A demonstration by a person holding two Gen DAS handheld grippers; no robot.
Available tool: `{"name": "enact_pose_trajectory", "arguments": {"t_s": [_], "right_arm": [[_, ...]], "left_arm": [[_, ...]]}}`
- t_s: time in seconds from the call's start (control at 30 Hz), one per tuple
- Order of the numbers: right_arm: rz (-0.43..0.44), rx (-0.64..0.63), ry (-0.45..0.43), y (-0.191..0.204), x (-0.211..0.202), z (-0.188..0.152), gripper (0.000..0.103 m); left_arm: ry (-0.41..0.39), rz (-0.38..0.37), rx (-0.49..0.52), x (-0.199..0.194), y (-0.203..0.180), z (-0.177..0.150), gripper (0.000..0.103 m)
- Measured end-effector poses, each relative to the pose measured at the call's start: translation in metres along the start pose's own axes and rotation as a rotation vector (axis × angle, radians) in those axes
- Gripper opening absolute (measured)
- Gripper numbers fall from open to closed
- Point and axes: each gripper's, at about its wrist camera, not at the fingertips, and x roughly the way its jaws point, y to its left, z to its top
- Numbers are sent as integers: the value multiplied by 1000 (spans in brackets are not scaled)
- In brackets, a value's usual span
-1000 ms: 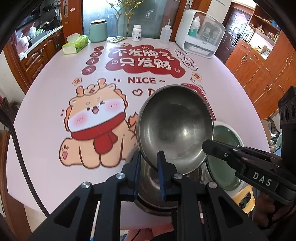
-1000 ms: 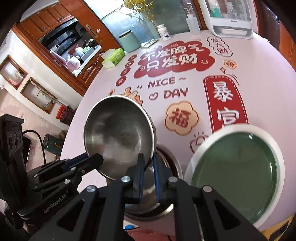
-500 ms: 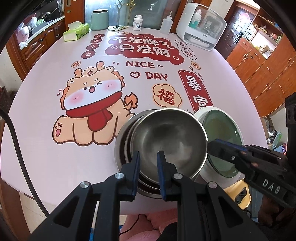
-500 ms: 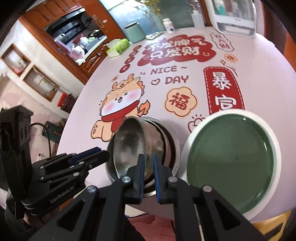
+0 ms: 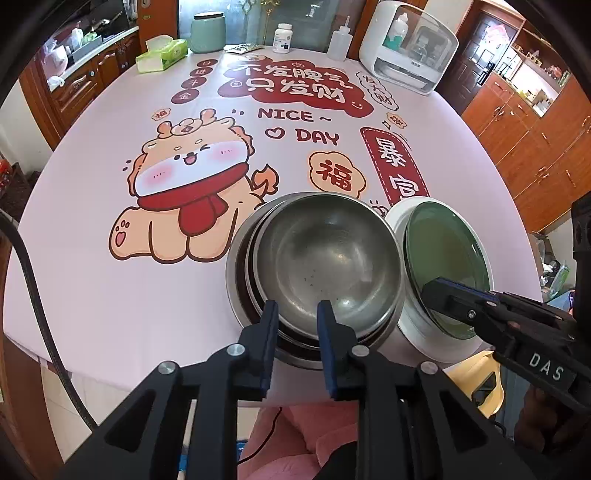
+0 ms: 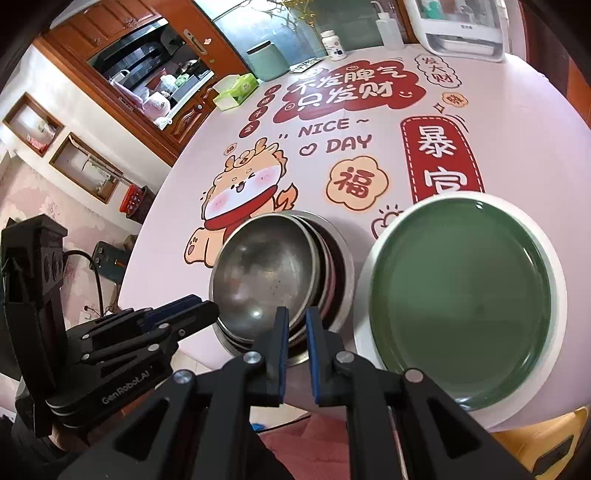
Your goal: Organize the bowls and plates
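Round steel bowl [image 5: 328,258] now nested in the stack, no longer lifted: your left gripper [image 5: 295,314] jaws are opening off its near rim, right gripper [image 6: 295,321] still pinched on that rim.

The pink printed tablecloth [image 5: 92,295] reads "NICE ~ DAY"; the black right gripper [image 5: 428,291] bears "DAS", the black left gripper [image 6: 210,312] "GenRobot.AI".

We've got a round table [image 5: 92,295] with a pink cartoon dragon cloth. Along the far edge: a green tissue box [image 5: 161,55], a mint canister [image 5: 207,32], a white pill bottle [image 5: 283,37], a squeeze bottle [image 5: 339,43] and a white countertop appliance [image 5: 406,48]. Wooden cabinets [image 5: 535,140] stand on the right.
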Motion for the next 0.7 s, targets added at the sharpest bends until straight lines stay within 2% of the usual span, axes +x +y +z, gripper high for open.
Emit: {"name": "enact_pose_trajectory", "arguments": {"t_s": [0.17, 0.4, 0.47, 0.6, 0.7], "right_arm": [[-1, 24, -5, -14, -7, 7, 10], [-18, 19, -30, -43, -34, 21, 10], [-24, 12, -27, -52, -42, 20, 12], [-35, 33, -28, -72, -55, 13, 25], [-39, 42, -19, -82, -60, 5, 33]], "left_arm": [[-36, 51, -6, -9, -7, 6, 23], [-87, 111, -19, -18, -35, 18, 26], [-97, 121, -28, -21, -45, 19, 31], [-90, 144, -37, -22, -65, 17, 31], [-79, 159, -57, -21, -75, 10, 36]]}}
